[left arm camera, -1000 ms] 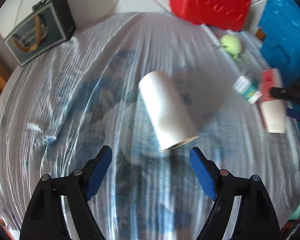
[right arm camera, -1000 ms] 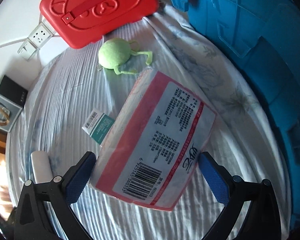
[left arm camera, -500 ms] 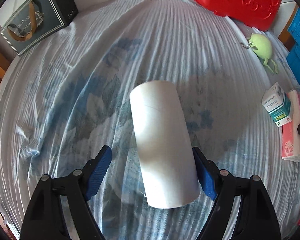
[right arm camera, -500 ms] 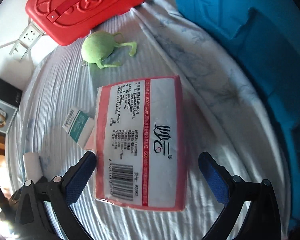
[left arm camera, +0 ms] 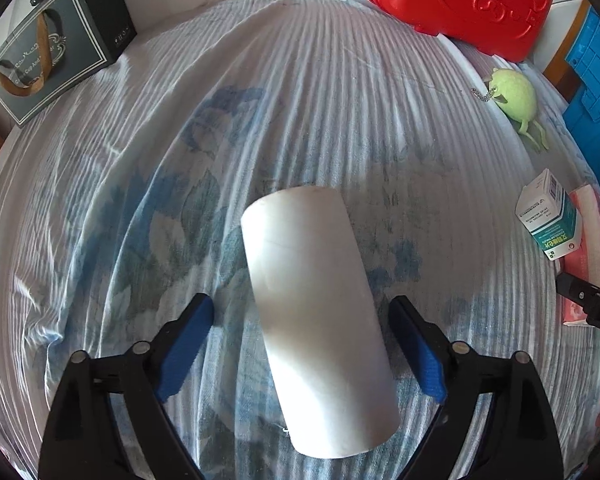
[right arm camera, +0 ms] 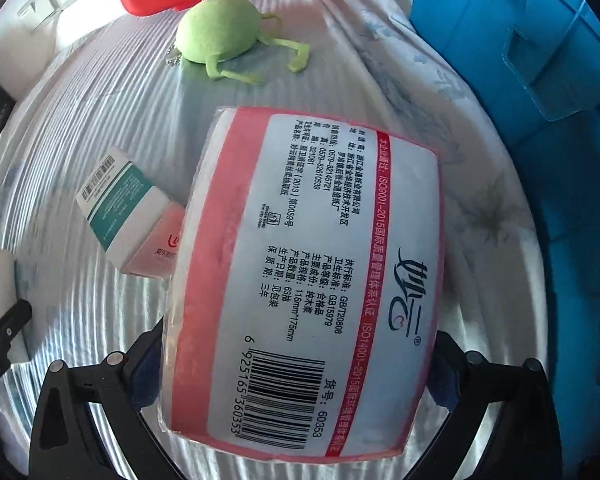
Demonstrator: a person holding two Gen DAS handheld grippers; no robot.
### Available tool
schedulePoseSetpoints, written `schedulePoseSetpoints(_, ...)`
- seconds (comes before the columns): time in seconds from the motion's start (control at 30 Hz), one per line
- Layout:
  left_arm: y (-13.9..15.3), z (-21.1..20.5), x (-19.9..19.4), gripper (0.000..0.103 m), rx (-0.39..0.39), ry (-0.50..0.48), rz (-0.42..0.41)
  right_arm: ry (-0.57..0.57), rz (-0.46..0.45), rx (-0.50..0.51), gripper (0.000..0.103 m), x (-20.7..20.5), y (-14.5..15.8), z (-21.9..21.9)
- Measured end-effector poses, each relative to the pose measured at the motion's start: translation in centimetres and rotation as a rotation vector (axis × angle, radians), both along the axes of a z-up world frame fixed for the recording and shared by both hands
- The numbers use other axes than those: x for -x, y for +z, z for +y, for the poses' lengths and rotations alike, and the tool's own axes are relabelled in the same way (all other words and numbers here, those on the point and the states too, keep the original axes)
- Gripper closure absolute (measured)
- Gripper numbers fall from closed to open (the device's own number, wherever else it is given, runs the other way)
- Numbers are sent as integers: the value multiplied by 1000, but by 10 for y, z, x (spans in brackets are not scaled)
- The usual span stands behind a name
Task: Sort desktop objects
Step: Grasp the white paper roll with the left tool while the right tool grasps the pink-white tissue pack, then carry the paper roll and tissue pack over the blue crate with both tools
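A white paper roll lies on the blue-flowered cloth between the wide-open fingers of my left gripper; the right pad is close to it, the left pad apart. A pink-and-white tissue pack fills the right wrist view, lying between the fingers of my right gripper, which stand at its two sides; the pads are mostly hidden, so contact is unclear. The pack also shows in the left wrist view.
A small teal-and-white box leans against the pack's left side. A green plush toy lies beyond. A red case and a dark gift box stand at the back. A blue crate is at the right.
Both grippers moved forward over their objects: the roll now lies deep between the left fingers, and the tissue pack fills the space between the right fingers, which have narrowed around it.
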State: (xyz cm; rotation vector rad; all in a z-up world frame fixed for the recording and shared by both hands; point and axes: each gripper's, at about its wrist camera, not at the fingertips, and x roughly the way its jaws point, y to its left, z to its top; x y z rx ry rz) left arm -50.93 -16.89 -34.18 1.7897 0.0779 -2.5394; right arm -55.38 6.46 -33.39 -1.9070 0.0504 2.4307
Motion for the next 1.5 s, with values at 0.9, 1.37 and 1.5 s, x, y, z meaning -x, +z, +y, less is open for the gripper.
schedulePoseSetpoints(0.9, 68, 25, -97, 56, -5, -6, 128, 196, 184, -21, 13, -106, 69, -15)
schedulePoseSetpoints(1.37, 192, 58, -219, 56, 90, 105, 448, 370, 591, 22, 13, -199, 185, -33)
schedulePoseSetpoints(1.5, 209, 64, -244, 56, 116, 99, 482, 387, 641, 42, 13, -226, 203, -32)
